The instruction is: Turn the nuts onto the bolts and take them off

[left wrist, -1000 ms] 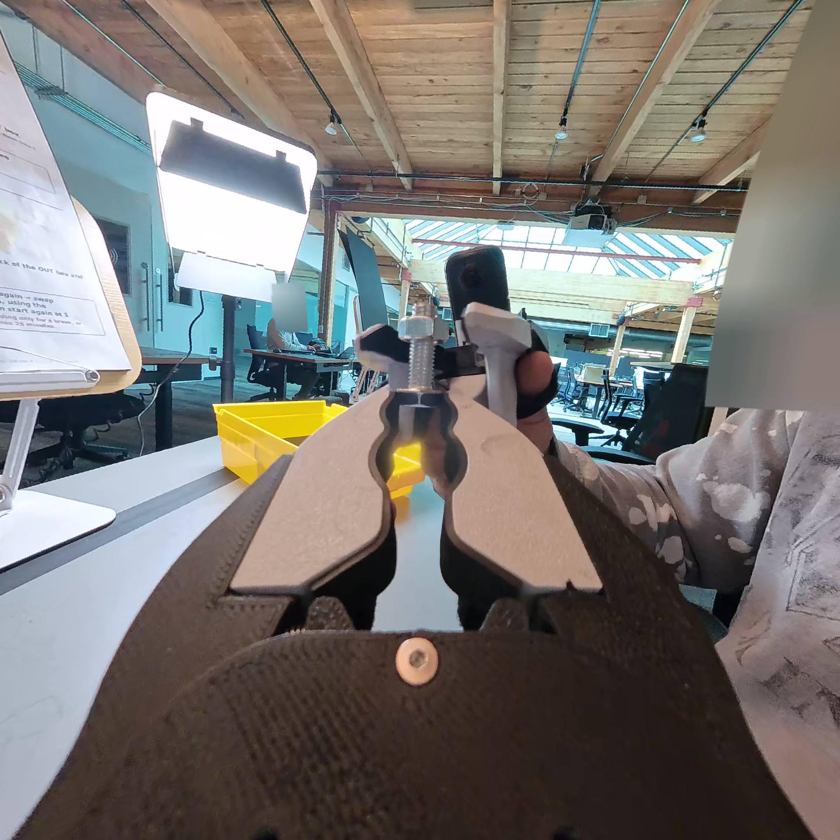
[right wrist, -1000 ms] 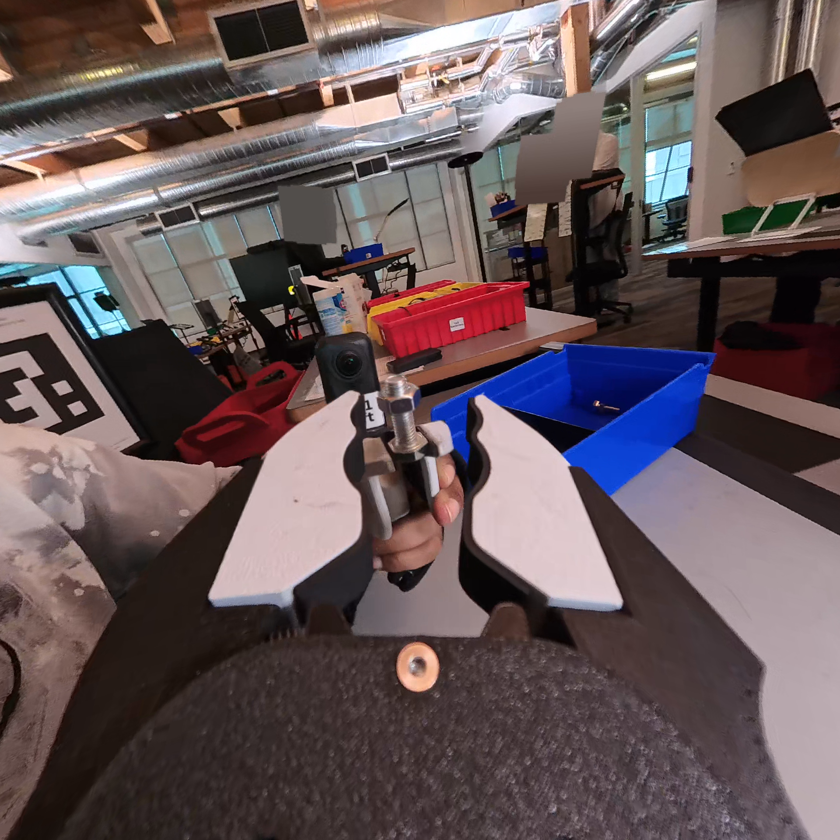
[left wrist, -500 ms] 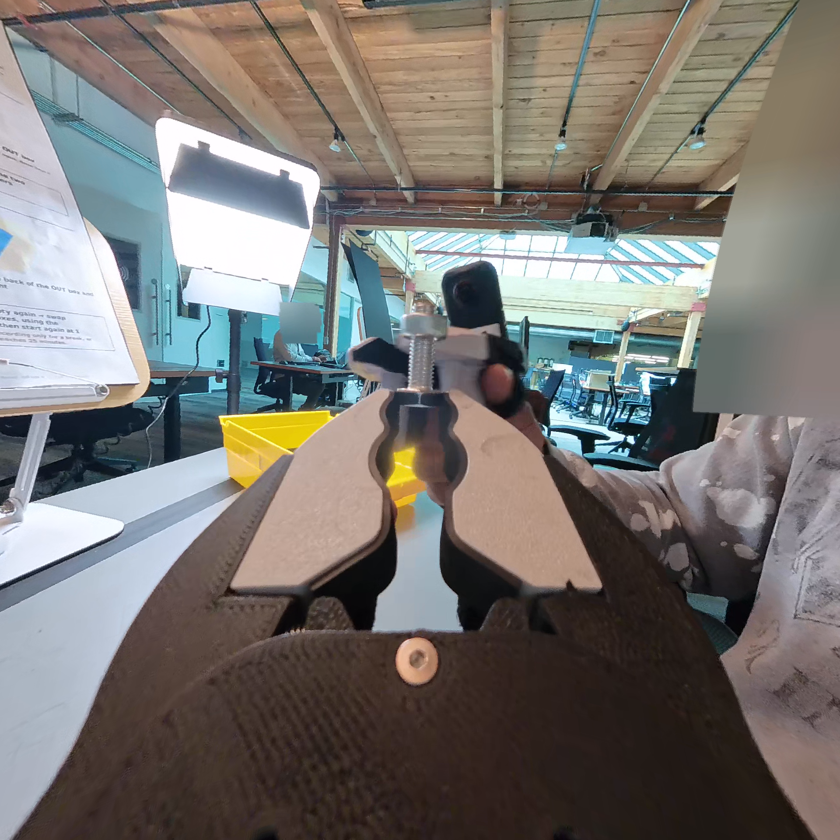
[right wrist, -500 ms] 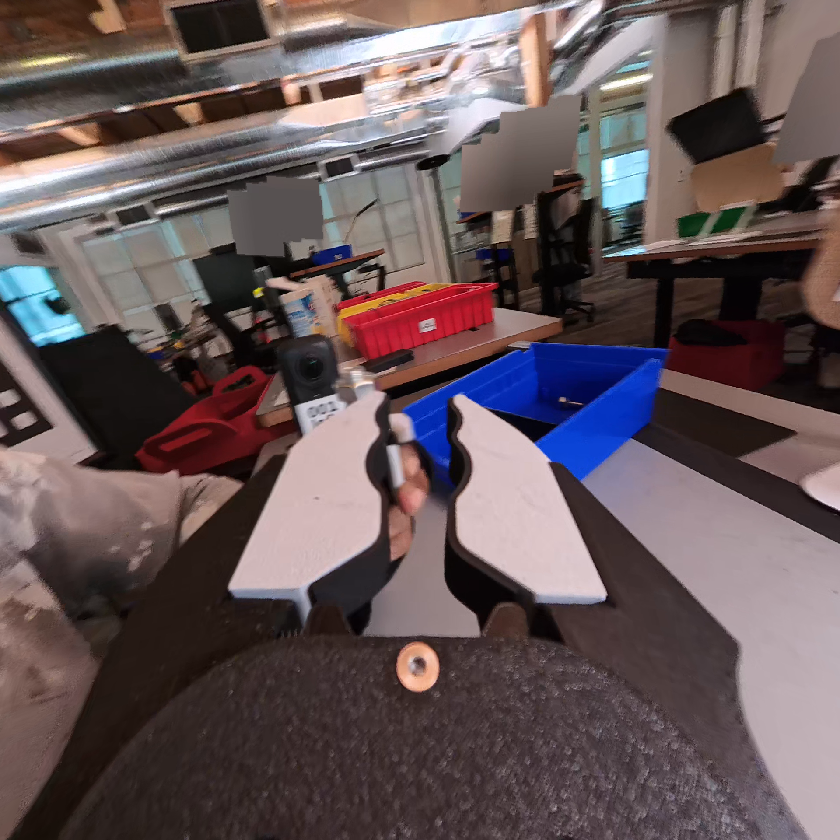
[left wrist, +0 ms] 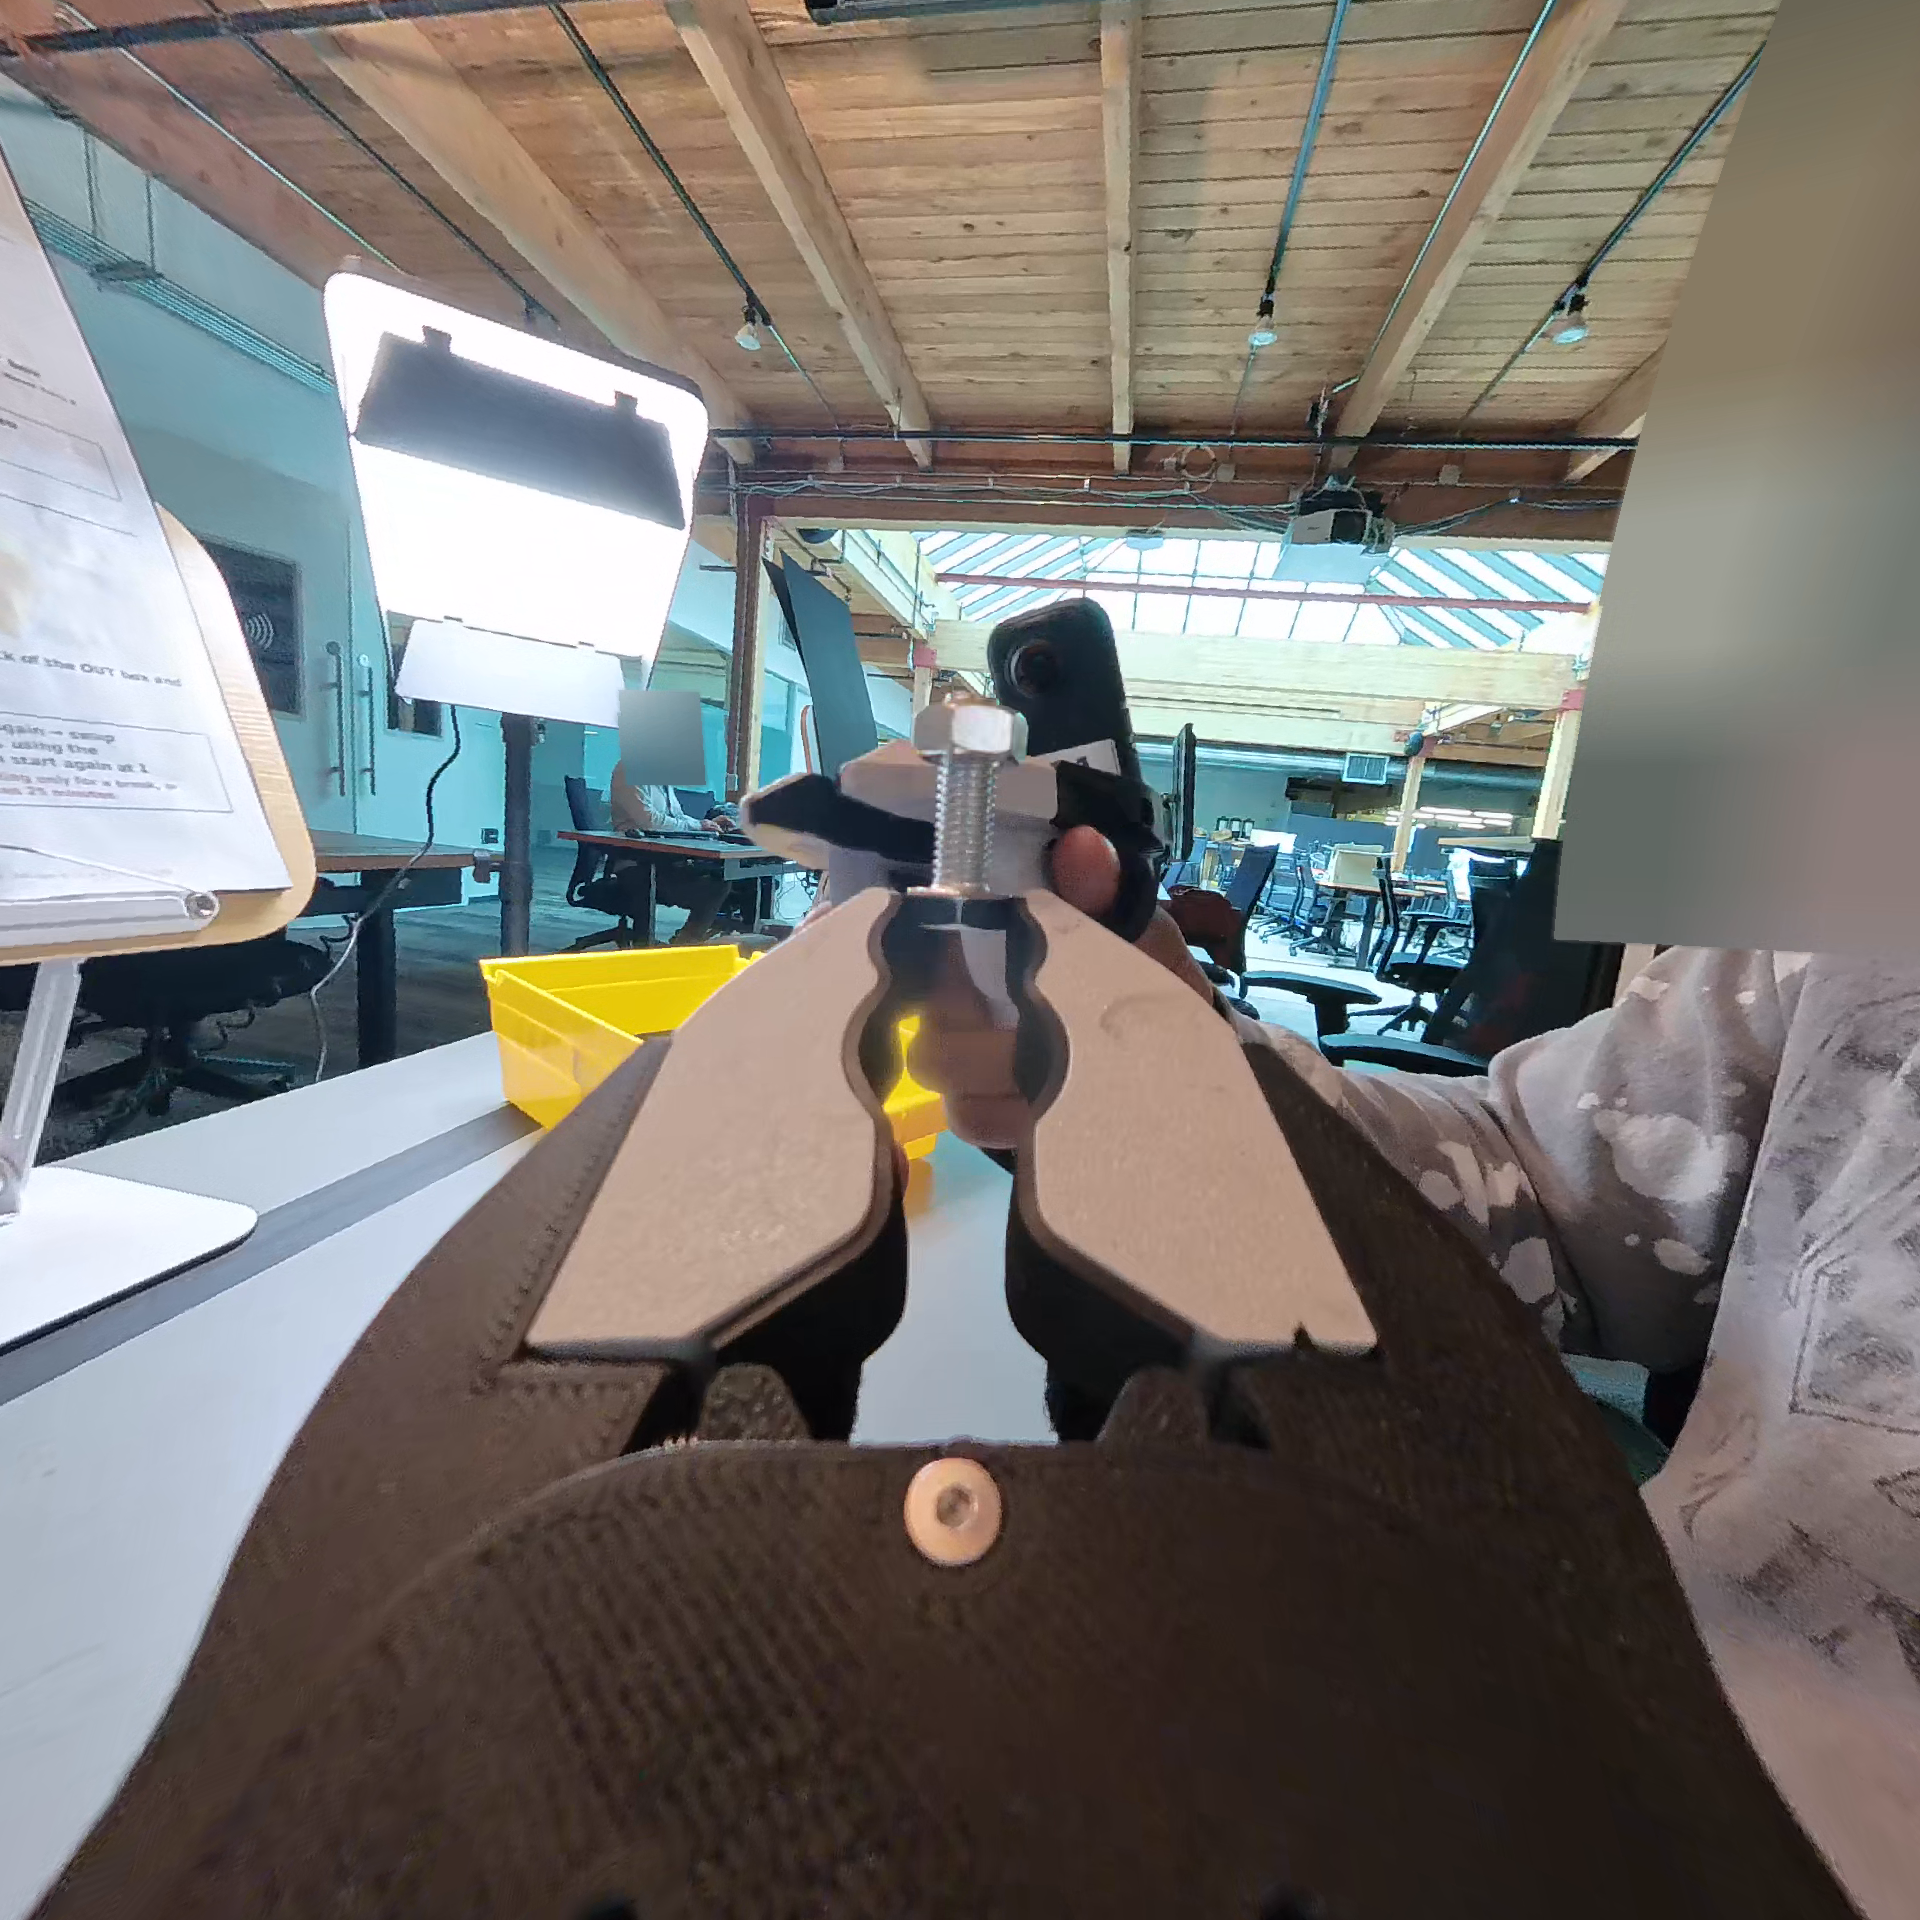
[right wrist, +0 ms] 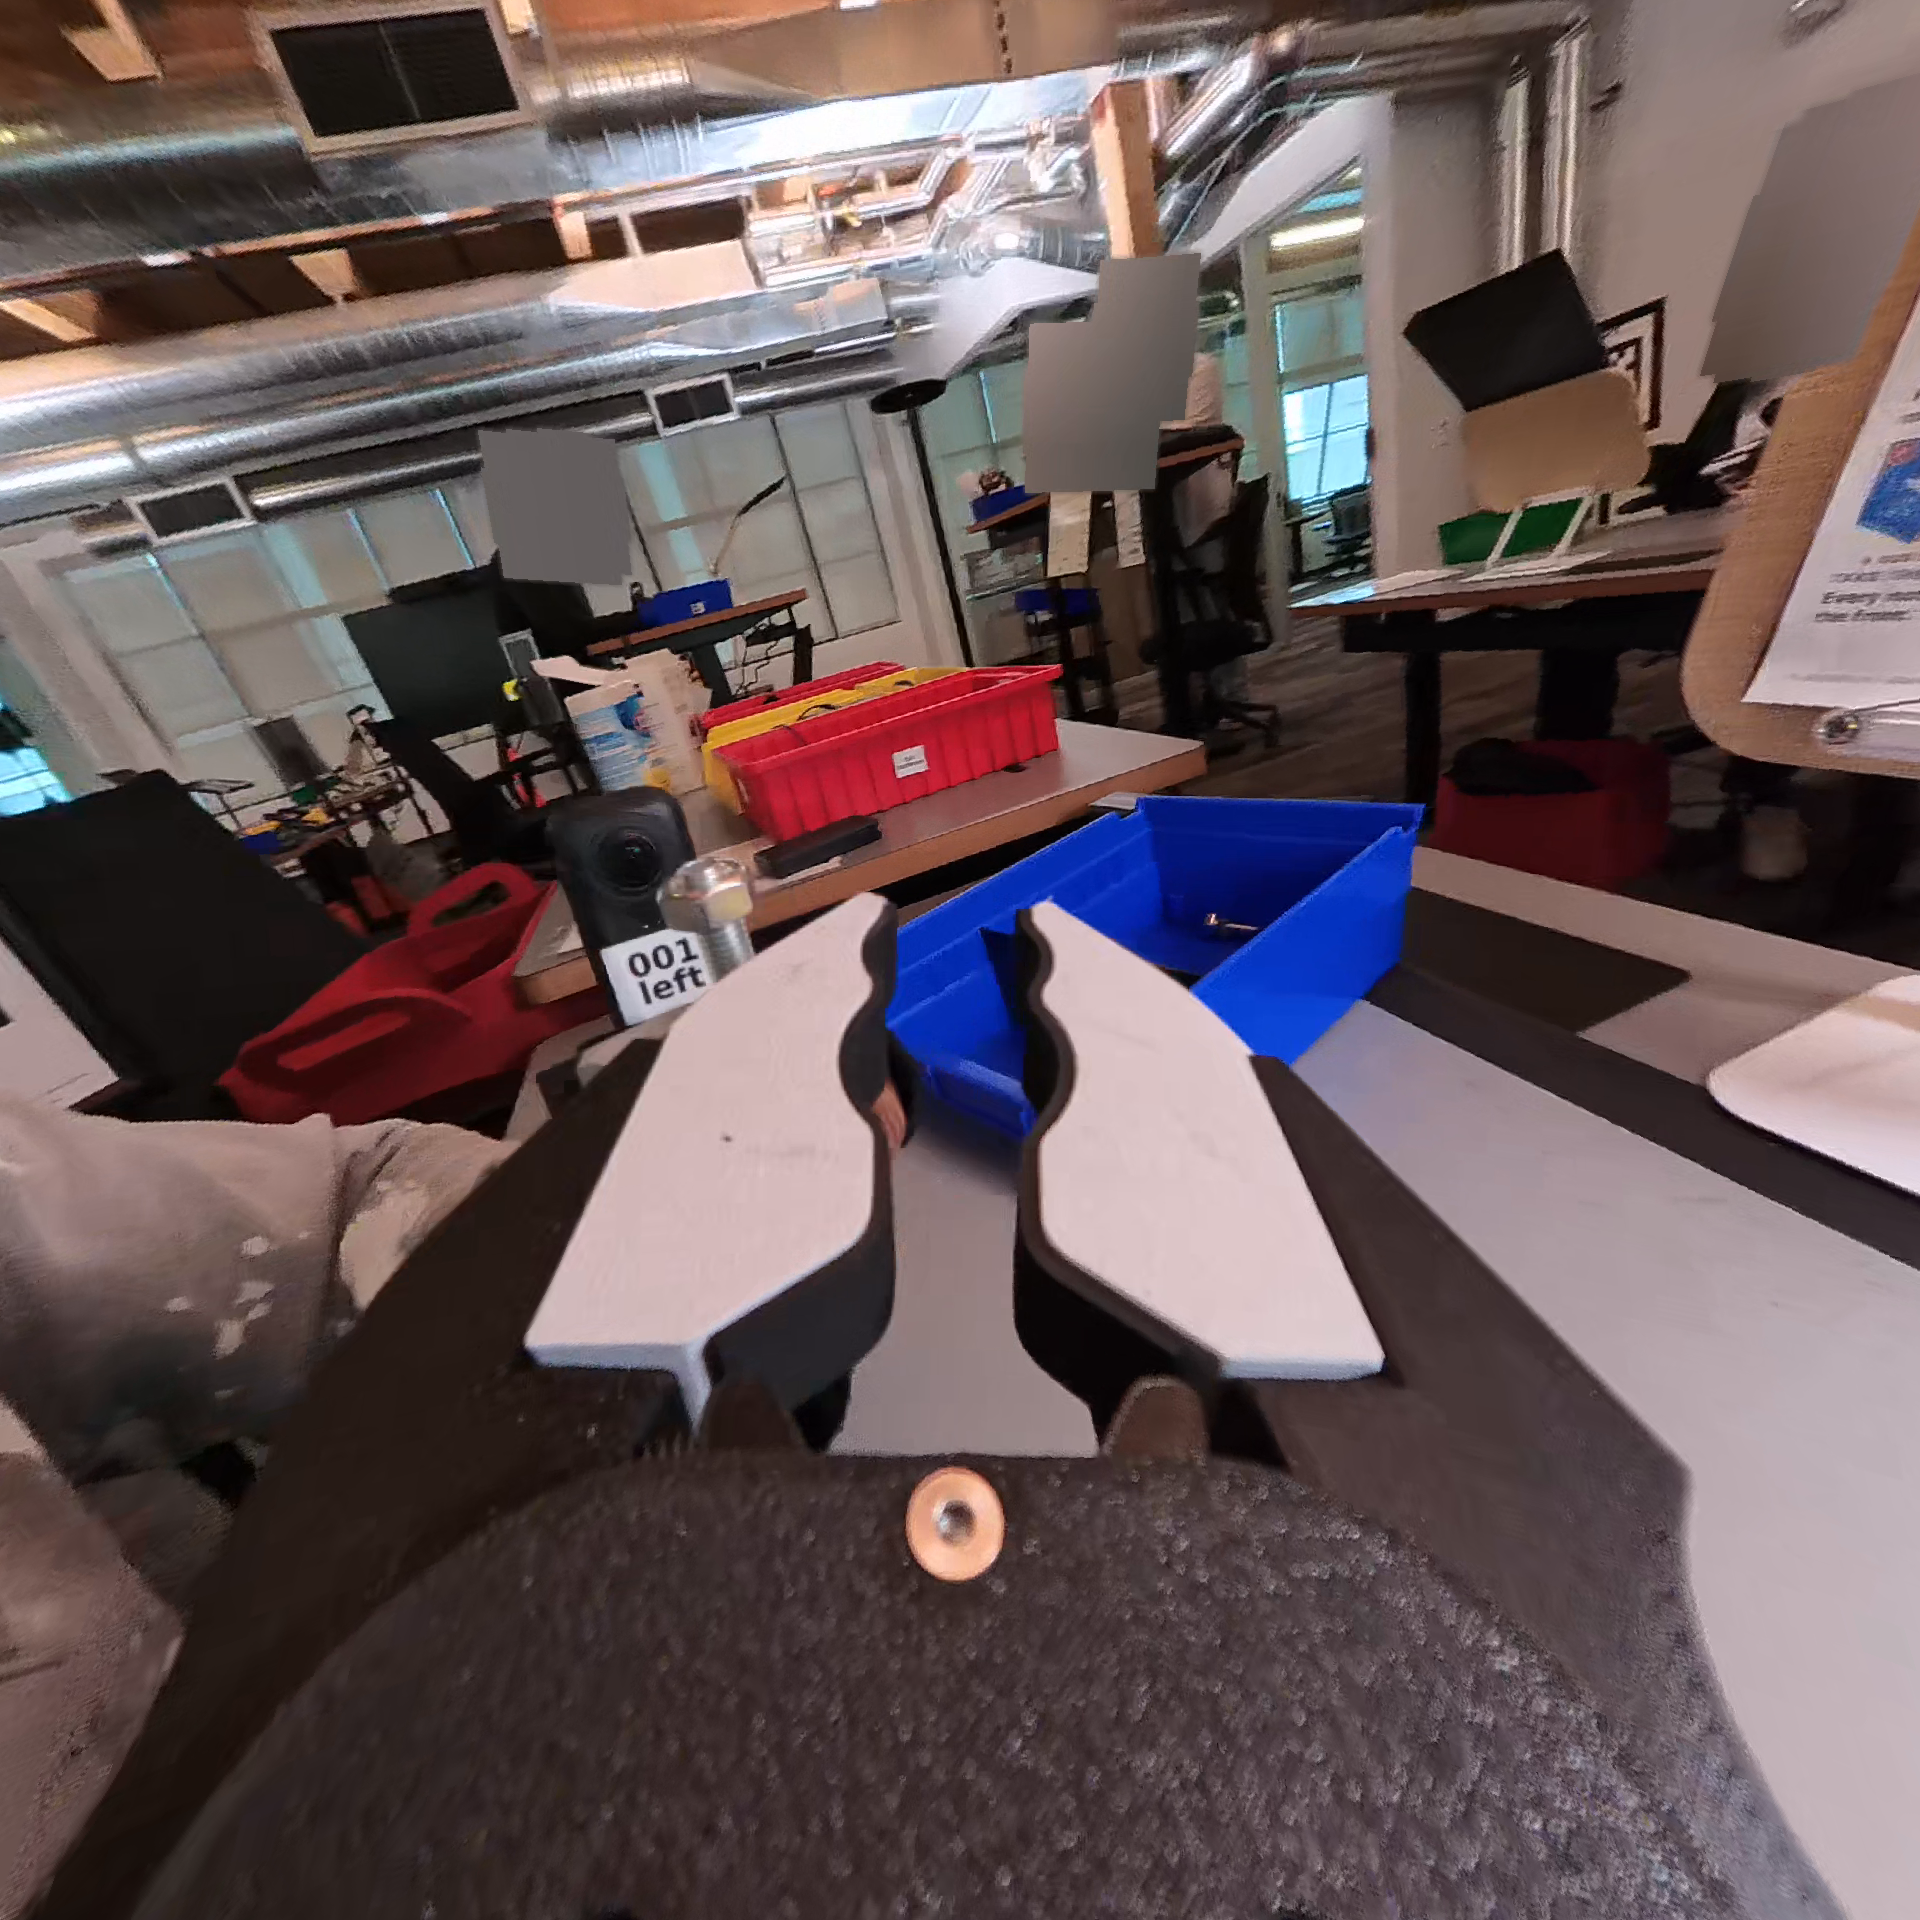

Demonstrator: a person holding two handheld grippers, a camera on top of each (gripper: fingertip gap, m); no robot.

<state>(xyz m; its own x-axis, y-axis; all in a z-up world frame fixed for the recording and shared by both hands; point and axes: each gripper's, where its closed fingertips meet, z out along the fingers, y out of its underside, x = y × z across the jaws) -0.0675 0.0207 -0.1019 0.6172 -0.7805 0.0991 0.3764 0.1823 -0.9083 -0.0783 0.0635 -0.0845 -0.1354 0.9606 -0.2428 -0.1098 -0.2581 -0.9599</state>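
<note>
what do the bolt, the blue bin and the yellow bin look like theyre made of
Bolt: bright silvery metal, likely zinc-plated steel, with shiny cut threads and a glinting hex end.
Blue bin: moulded plastic, smooth and slightly glossy, with an even saturated colour.
Yellow bin: apparently the same kind of plastic, with thin walls and a rolled rim.

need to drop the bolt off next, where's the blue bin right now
In the right wrist view the blue plastic bin sits on the grey table, just beyond the open right claw, right of centre; a small metal part lies inside it.
</note>
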